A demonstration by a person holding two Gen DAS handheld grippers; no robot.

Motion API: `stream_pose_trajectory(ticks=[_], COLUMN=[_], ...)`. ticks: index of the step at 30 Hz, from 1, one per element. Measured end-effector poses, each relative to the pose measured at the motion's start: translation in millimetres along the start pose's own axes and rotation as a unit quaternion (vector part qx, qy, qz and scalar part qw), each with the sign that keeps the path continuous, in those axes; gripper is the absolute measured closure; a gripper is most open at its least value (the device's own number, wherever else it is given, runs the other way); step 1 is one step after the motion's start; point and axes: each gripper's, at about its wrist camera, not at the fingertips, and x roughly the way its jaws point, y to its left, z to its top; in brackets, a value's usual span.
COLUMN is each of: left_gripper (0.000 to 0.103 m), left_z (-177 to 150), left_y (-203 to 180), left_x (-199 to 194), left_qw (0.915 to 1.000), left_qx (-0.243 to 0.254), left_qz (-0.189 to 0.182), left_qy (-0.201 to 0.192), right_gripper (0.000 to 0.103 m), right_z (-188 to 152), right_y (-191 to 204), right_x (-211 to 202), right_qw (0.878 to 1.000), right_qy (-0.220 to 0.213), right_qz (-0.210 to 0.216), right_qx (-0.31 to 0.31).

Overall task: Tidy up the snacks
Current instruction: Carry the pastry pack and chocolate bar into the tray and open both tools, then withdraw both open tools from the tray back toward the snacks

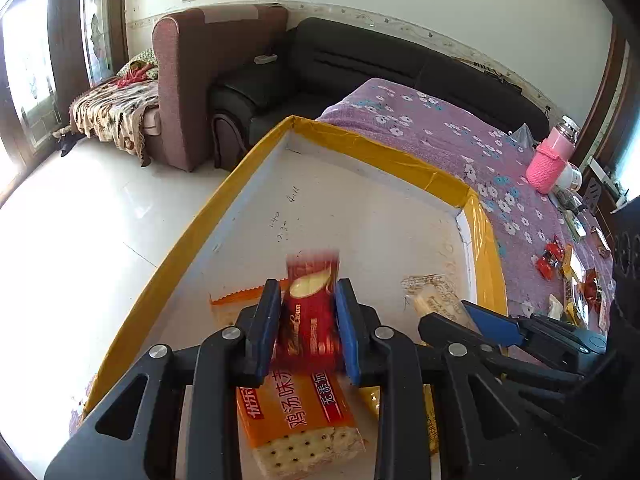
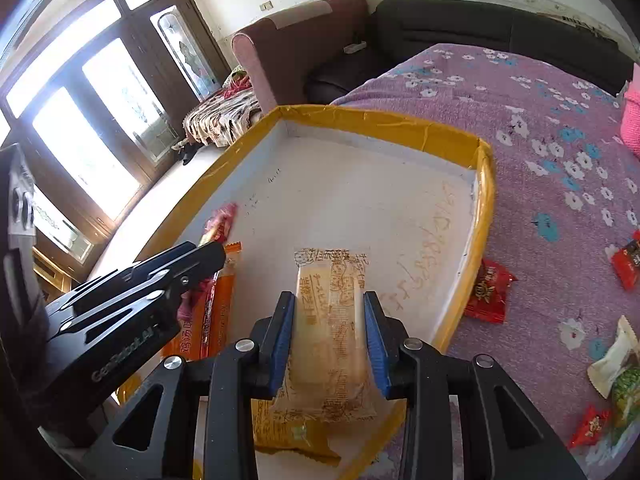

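Red snack packet (image 1: 312, 312): pinched between the two blue pads of the left gripper (image 1: 308, 320), which is closed nearly all the way onto it. The packet hangs above the floor of the tray, near the tray's near end. Its top is blurred.

Pale wafer packet (image 2: 330, 328): lies lengthwise between the blue pads of the right gripper (image 2: 330, 332). The jaws stand narrowly apart; the left pad touches the wrapper, but I cannot tell whether the right pad presses it or has let go. The packet's far end looks close to the tray floor.

Tray (image 1: 192, 232): a shallow white box with a yellow taped rim, lying on a purple flowered cloth (image 2: 560, 120). This is the landmark for everything else.

Already in the tray: an orange cracker pack (image 1: 296, 412) at the near end, directly beneath the red packet, and another yellowish pack (image 2: 296, 436) under the wafer packet.

Still outside the tray: red wrapped sweets (image 2: 488, 292) just beside its right wall, and more loose snacks (image 2: 616, 364) farther right on the cloth.

Progress: judged as partway. A few packs are in, two are arriving, and a scatter on the cloth remains. Most of the tray floor is bare.
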Motion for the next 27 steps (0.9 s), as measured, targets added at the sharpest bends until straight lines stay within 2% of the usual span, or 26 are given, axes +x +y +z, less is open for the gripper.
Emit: stream_pose_trajectory(ticks=[3, 4, 7, 11, 19, 27], left_gripper=[0.076, 0.072, 0.044, 0.028, 0.027, 0.027], left_z=[-1.3, -2.3, -4.0, -10.0, -24.6, -38.1], left_y=[0.3, 0.2, -1.2, -8.0, -45.0, -84.5], left_x=[-9.6, -15.4, -32.9, -61.6, -110.5, -151.6], left_qw=[0.9999, 0.9998, 0.9985, 0.9955, 0.9913, 0.9835], left_qx=[0.001, -0.002, -0.013, -0.018, 0.015, 0.051], left_qz=[0.011, 0.015, 0.047, 0.070, 0.080, 0.096], left_qy=[-0.009, -0.014, -0.027, -0.061, -0.103, -0.145], right_gripper=[0.066, 0.064, 0.060, 0.057, 0.050, 0.049], right_z=[-0.9, -1.5, -6.3, -13.1, -38.2, -73.5], right_y=[3.6, 4.5, 7.8, 3.1, -16.0, -37.5], right_x=[-1.2, -5.2, -21.3, -46.6, -97.0, -141.6], right_qw=[1.000, 1.000, 1.000, 0.998, 0.996, 0.994], right_qy=[-0.006, -0.012, -0.028, -0.052, -0.084, -0.109], right_qz=[0.002, 0.001, -0.003, -0.013, -0.020, -0.027], right_qx=[-0.002, -0.005, -0.013, -0.014, 0.000, 0.016])
